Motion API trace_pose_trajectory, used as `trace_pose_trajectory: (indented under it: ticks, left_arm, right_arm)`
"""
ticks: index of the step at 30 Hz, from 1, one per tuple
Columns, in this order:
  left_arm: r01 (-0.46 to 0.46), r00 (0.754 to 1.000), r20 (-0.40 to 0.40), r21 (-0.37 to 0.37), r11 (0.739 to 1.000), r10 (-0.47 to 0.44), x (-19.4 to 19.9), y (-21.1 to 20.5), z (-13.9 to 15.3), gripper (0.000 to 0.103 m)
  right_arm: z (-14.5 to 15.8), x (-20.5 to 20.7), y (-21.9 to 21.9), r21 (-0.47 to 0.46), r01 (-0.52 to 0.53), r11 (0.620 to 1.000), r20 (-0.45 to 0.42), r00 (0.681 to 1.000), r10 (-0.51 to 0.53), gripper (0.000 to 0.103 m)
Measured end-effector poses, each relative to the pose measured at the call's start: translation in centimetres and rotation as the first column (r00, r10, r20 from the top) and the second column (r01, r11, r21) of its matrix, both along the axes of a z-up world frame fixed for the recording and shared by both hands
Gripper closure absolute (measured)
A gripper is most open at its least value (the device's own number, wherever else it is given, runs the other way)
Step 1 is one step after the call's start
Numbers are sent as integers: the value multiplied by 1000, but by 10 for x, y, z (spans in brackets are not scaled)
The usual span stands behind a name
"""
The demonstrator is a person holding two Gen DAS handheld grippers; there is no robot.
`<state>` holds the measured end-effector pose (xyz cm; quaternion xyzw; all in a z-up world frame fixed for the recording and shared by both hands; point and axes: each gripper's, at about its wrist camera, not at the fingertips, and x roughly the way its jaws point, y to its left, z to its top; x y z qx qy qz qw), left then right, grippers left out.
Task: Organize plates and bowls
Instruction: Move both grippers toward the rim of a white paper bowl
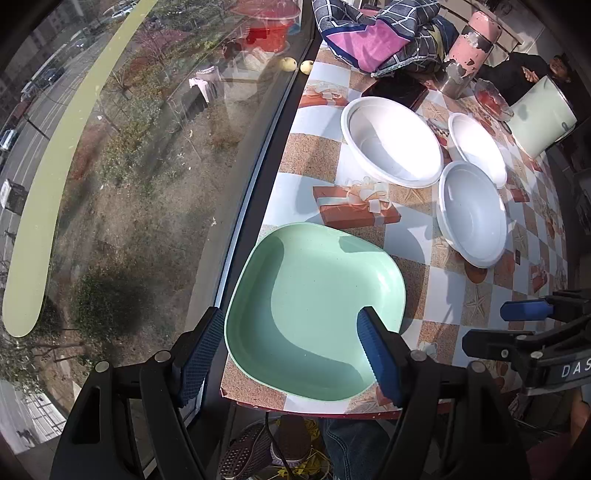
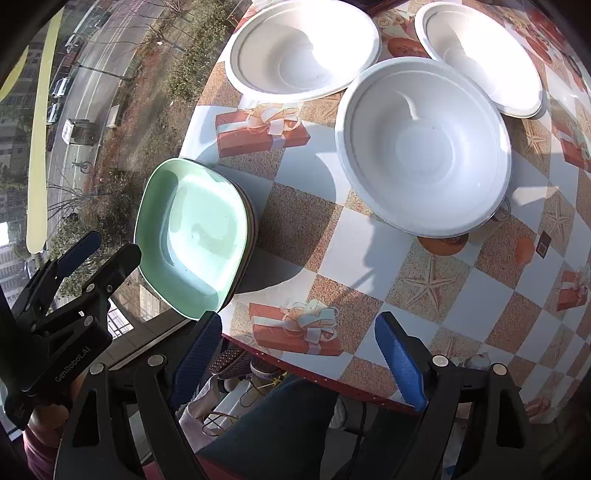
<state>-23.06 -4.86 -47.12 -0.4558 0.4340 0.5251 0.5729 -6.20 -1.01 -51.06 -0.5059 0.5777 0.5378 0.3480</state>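
The square mint-green plate (image 1: pixel 314 314) looks like smooth plastic with a soft gloss, and it lies on top of a stack of similar plates. The 3 round white bowls (image 2: pixel 424 147) look matt, like pressed paper pulp or foam, with a faint moulded ring inside. The checked tablecloth (image 2: pixel 369 240) printed with gift boxes and starfish looks like shiny vinyl. The gripper pads (image 1: pixel 380 358) are blue ribbed rubber on black matt plastic arms with small metal rivets. The pink cylinder (image 1: pixel 472 44) shows peeling paint over a metal base. The folded cloth (image 1: pixel 373 33) is woven fabric.
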Motion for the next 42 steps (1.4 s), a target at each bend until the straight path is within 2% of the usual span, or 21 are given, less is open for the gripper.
trace_pose_trajectory:
  ticks: [3,8,12,16,21,33,42]
  left_arm:
    - [49,999,23,-4,999,-49,20,1,1,25]
    - [147,988,52,7,989,-147,59,9,8,25]
    - [196,978,72,-1,981,-196,90,22,10,25]
    - [196,977,93,-25,980,-193,118,40,4,25]
    - [141,986,100,-75,987,-133,135,57,-13,25]
    - [5,998,66,-167,986,6,155,83,-48,25]
    - [-73,996,37,-220,973,83,157,89,-72,25]
  right_arm:
    - [-2,29,-3,-6,113,994,16,993,-113,17]
    - [-5,73,-3,11,269,963,52,962,-269,17]
    - [-3,100,0,57,342,938,90,934,-346,17]
    - [1,125,8,103,375,921,115,916,-385,17]
    - [-3,143,27,124,390,912,118,907,-404,17]
    - [-31,137,105,112,257,960,124,955,-270,17]
    - [-58,118,132,80,185,979,92,977,-192,17]
